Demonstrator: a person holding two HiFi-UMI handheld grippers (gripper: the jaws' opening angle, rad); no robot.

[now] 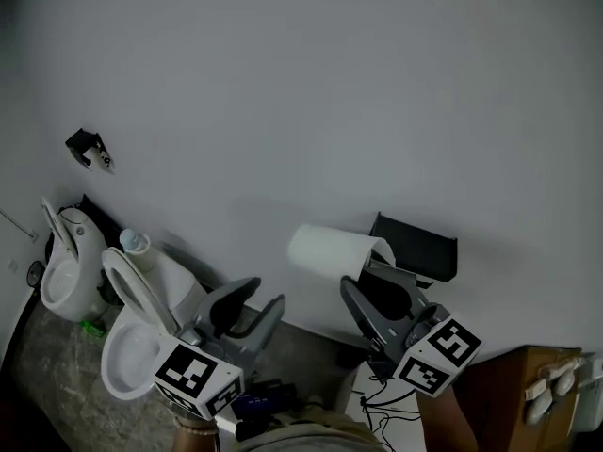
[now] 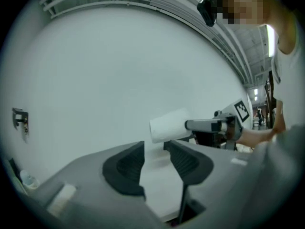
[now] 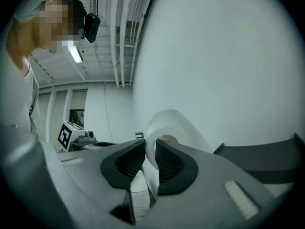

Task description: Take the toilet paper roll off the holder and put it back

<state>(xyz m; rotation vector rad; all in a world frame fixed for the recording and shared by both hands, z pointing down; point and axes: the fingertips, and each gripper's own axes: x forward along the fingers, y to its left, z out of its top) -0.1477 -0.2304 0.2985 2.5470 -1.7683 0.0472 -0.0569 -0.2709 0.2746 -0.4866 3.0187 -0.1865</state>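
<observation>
White wall [image 1: 283,83] fills most of the head view. Toilet [image 1: 132,347] sits low left. Black holder [image 1: 419,245] is fixed on the wall. Toilet paper roll [image 1: 325,250] is off it, in the air just to its left. Right gripper [image 1: 363,281] has its jaws clamped on the roll's side wall. Left gripper [image 1: 262,298] is near the roll, jaws spread, nothing between them.

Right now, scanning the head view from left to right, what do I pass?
toilet bowl → left claw → toilet paper roll → black holder → wooden cabinet
</observation>
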